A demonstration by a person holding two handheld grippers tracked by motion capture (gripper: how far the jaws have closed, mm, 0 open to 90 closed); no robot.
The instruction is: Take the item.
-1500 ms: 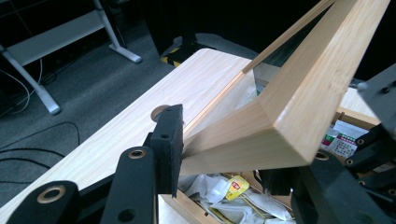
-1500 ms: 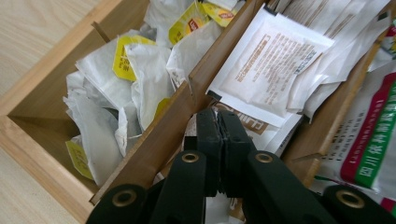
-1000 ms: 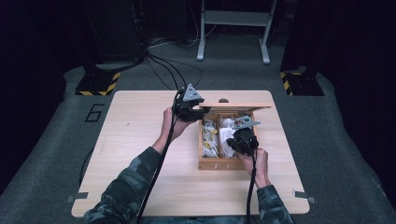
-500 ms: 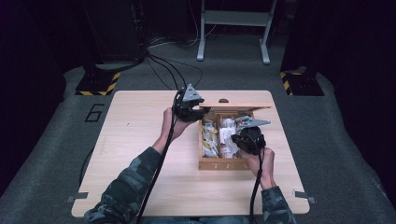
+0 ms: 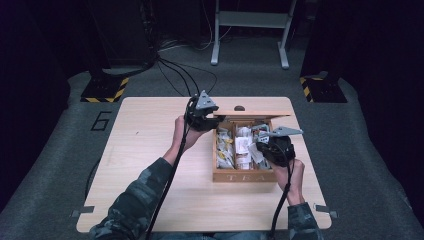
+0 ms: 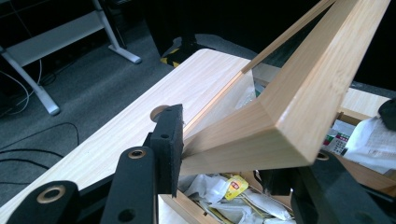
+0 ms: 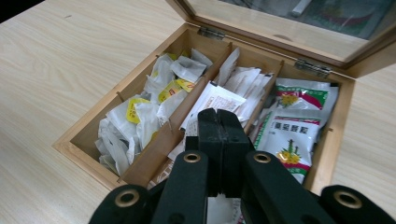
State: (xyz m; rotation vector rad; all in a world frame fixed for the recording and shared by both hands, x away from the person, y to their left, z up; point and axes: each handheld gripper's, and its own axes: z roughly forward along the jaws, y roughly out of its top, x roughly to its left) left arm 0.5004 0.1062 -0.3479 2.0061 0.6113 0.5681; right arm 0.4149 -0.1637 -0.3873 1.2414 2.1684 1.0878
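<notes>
On the desk (image 5: pixel 150 150) sits a wooden tea box (image 5: pixel 243 176), its front wall lettered TEA, right of centre and close to the person's side. The lid (image 5: pixel 255 113) stands raised at the far edge, and the left gripper (image 5: pixel 202 116) has it by the left corner. In the left gripper view that lid (image 6: pixel 299 102) corner sits wedged between the two black fingers (image 6: pixel 169 147), clamped from both sides, the frame rising up and away to the right. Below it, crumpled white and yellow sachets (image 6: pixel 233 186) show inside the box.

Over to the right gripper (image 5: pixel 274 148): it hovers above the right-hand part of the open box, the hand (image 5: pixel 292 175) behind it near the desk's front edge. In the right gripper view its fingers (image 7: pixel 219 135) are pressed flat together, and I cannot tell whether anything is pinched between them. They point down over the middle compartment. The box (image 7: pixel 84 135) has three compartments: white and yellow sachets (image 7: pixel 149 107) in the left one, flat white paper packets (image 7: pixel 219 98) in the middle, green-and-white packets (image 7: pixel 289 135) with a flower print on the right. Two metal hinges (image 7: pixel 308 67) join the glazed lid (image 7: pixel 280 32) to the back wall.
</notes>
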